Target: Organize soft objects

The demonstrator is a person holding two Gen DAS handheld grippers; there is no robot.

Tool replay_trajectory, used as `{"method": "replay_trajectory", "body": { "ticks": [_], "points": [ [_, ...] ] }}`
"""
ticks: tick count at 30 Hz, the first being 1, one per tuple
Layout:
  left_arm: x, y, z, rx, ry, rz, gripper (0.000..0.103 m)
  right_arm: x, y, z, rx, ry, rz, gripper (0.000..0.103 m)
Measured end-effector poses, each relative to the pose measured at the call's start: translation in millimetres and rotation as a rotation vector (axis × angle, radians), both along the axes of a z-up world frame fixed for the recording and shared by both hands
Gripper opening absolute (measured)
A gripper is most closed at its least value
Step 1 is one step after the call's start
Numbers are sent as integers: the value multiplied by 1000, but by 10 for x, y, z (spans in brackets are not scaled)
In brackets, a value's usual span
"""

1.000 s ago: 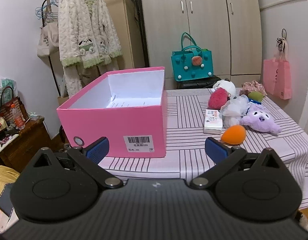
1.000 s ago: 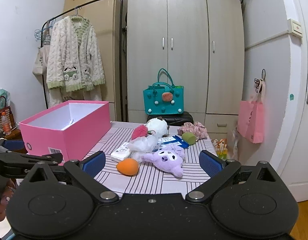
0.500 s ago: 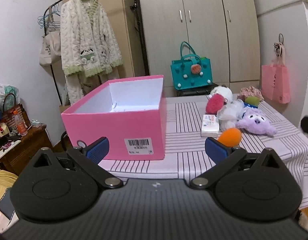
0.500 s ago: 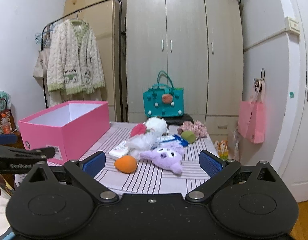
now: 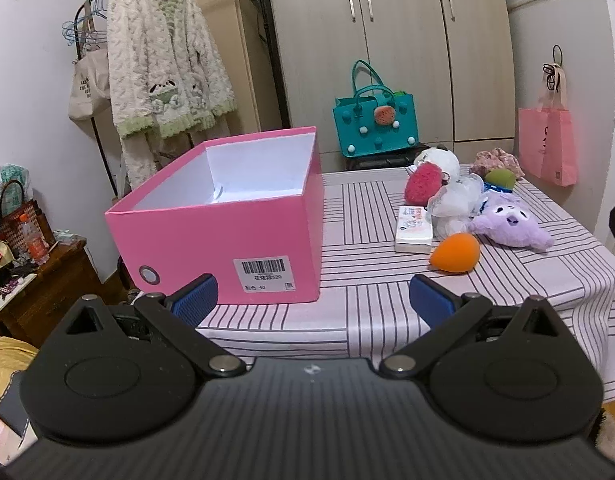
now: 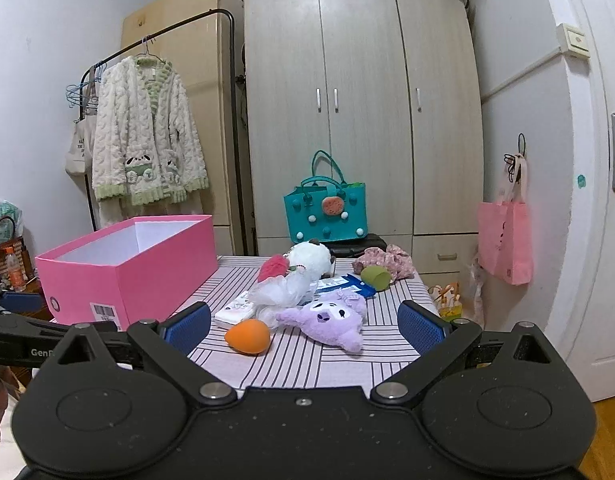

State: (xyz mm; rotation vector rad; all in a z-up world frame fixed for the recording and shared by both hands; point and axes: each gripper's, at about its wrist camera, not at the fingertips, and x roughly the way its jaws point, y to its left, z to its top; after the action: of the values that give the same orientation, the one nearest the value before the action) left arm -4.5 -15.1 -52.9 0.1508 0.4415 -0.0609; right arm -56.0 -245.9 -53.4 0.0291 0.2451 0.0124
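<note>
Left gripper [image 5: 311, 294] jaws wide apart, empty. Right gripper [image 6: 303, 326] likewise. Soft toys, orange sponge [image 6: 247, 337] on bench [image 5: 387, 304], right of pink box [image 5: 227, 220]. Box barcode label [image 5: 264, 270] reads "520".

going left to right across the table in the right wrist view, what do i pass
open pink cardboard box → white tissue packet → orange egg-shaped sponge → purple plush toy → green egg-shaped sponge
</note>
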Motion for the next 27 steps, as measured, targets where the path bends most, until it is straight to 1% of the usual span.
{"method": "replay_trajectory", "body": {
  "ticks": [18,20,23,27],
  "points": [
    [46,-15,-21,-12,22,-12,103,33,15,-43,-12,11,15,101],
    [58,-22,-19,-11,26,-15,103,36,-8,-37,-16,-6,31,101],
    [96,-47,-4,-10,35,-22,103,25,-89,-8,-26,-69,93,101],
    [164,-74,61,-22,43,-51,103,147,-216,115,-42,-66,149,101]
  ]
}}
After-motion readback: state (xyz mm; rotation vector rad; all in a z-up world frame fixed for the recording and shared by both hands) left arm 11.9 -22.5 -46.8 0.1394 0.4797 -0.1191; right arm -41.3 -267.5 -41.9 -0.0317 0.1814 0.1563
